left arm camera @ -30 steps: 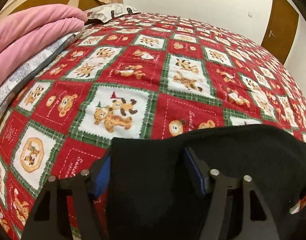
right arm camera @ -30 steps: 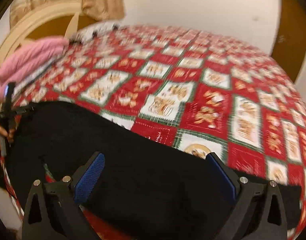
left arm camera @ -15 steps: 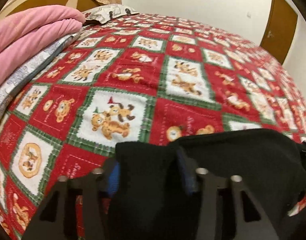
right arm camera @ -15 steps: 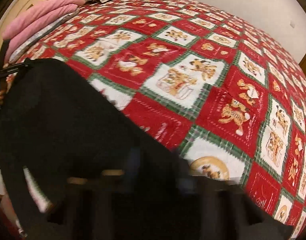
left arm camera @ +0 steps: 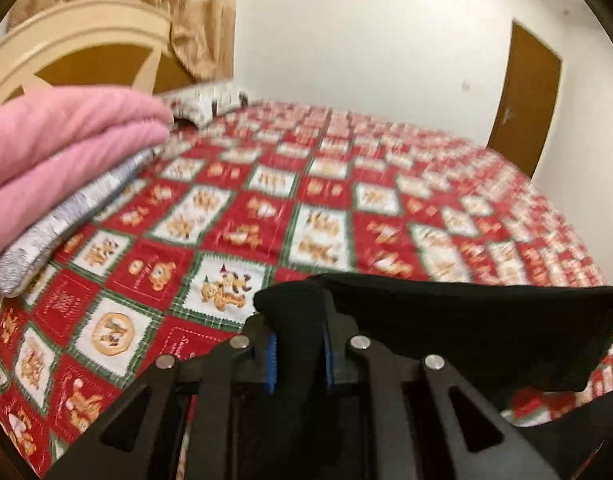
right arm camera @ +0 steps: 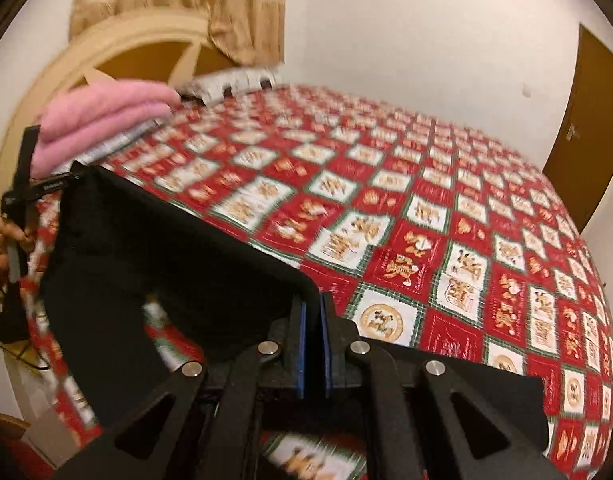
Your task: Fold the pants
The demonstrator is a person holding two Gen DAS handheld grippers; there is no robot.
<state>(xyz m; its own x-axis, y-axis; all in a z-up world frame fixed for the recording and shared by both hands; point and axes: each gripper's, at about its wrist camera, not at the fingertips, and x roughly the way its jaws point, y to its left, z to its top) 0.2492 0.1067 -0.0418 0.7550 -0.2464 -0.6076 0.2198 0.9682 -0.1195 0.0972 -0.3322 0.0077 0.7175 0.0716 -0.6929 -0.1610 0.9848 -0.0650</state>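
The black pants (left arm camera: pixel 466 332) hang lifted over the red patchwork bedspread (left arm camera: pixel 246 216), stretched between both grippers. My left gripper (left arm camera: pixel 298 320) has its jaws closing on a bunched corner of the black cloth, and the blue pads (left arm camera: pixel 271 360) press it from both sides. In the right wrist view the pants (right arm camera: pixel 166 240) slope up to the left. My right gripper (right arm camera: pixel 311 304) is shut on their near edge, with its pads almost meeting. The left gripper (right arm camera: pixel 72 174) shows at the far left, pinching the other corner, with a hand (right arm camera: pixel 4 236) holding it.
A folded pink blanket (left arm camera: pixel 66 140) lies on a grey patterned quilt (left arm camera: pixel 66 216) at the left, a pillow (left arm camera: pixel 202 102) behind it by the cream headboard (left arm camera: pixel 78 40). A brown door (left arm camera: pixel 522 100) stands at the right. The bedspread stretches ahead.
Both grippers went from open around the flat black cloth to shut on it. Both then rose, and the pants' edge came up off the bed.
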